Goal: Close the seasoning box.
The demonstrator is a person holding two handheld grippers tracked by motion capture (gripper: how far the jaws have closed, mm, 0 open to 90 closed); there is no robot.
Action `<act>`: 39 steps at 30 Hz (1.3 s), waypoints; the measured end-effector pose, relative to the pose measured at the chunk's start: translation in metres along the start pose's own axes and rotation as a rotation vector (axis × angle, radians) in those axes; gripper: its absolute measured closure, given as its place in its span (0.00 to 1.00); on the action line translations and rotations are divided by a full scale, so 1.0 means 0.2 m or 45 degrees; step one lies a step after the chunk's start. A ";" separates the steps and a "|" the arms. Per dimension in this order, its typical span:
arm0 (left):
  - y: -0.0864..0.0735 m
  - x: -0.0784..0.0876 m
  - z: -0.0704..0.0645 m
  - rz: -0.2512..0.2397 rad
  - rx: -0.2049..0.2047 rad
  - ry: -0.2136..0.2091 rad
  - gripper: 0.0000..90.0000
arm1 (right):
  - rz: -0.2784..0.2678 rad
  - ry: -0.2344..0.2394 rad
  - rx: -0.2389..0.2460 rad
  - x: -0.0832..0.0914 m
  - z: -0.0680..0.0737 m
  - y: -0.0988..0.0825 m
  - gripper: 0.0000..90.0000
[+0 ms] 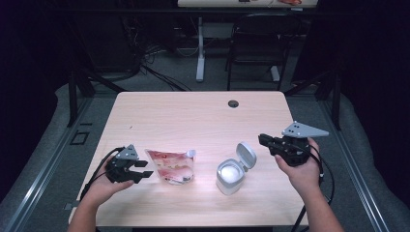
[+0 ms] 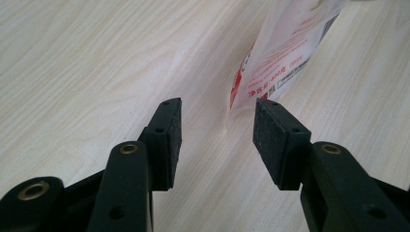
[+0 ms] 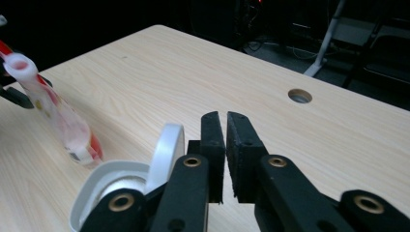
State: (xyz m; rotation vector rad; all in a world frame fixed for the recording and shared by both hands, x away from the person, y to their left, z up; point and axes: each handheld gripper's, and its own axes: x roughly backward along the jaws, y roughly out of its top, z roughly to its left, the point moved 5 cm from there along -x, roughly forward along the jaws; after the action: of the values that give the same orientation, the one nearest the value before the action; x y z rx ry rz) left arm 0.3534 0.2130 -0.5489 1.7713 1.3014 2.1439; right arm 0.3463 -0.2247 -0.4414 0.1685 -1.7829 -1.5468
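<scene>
High view, lower left of the frame: a hand holds the left claw (image 1: 141,170) low over the bench (image 1: 193,116), its jaws spread wide and pointing toward the pouch (image 1: 171,166), which stands just to the right of them. Nothing sits between the jaws. Left gripper view puts the two black pads at the bottom of the frame with bare wood between them, and the pouch's lower corner (image 2: 280,63) with red print sits just beyond the right pad, close to it but not clamped.

High view, lower middle: a white tub (image 1: 229,176) stands on the bench to the right of the pouch, a little apart from it, its hinged lid (image 1: 246,154) flipped up and leaning back toward the right.

High view, right of middle: the other hand holds the right claw (image 1: 262,139) above the bench, to the right of the lid and pointing left at it. Right gripper view shows its jaws (image 3: 226,145) closed almost together, a thin slit between the pads and nothing in them; the raised lid (image 3: 167,147) stands just left of the jaws and the tub's rim (image 3: 96,186) lies at the lower left.

Farther up the bench a round hole (image 1: 233,103) sits near the far edge.
</scene>
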 end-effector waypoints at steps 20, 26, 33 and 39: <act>-0.01 0.02 0.01 0.000 0.001 0.010 0.59 | 0.100 0.050 -0.075 -0.08 0.01 -0.22 1.00; -0.01 0.01 0.01 0.002 0.003 0.013 0.59 | 0.095 0.083 -0.075 -0.10 0.06 -0.25 1.00; -0.01 0.01 0.01 0.001 0.006 0.009 0.59 | 0.095 0.116 -0.076 -0.12 0.10 -0.27 1.00; -0.02 0.01 0.02 0.006 0.004 0.014 0.59 | 0.096 0.142 -0.089 -0.14 0.14 -0.30 1.00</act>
State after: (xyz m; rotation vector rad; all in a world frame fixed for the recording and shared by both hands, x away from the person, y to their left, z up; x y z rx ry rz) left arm 0.3537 0.2181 -0.5492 1.7680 1.3056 2.1577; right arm 0.3275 -0.2028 -0.5075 0.1493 -1.6281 -1.5143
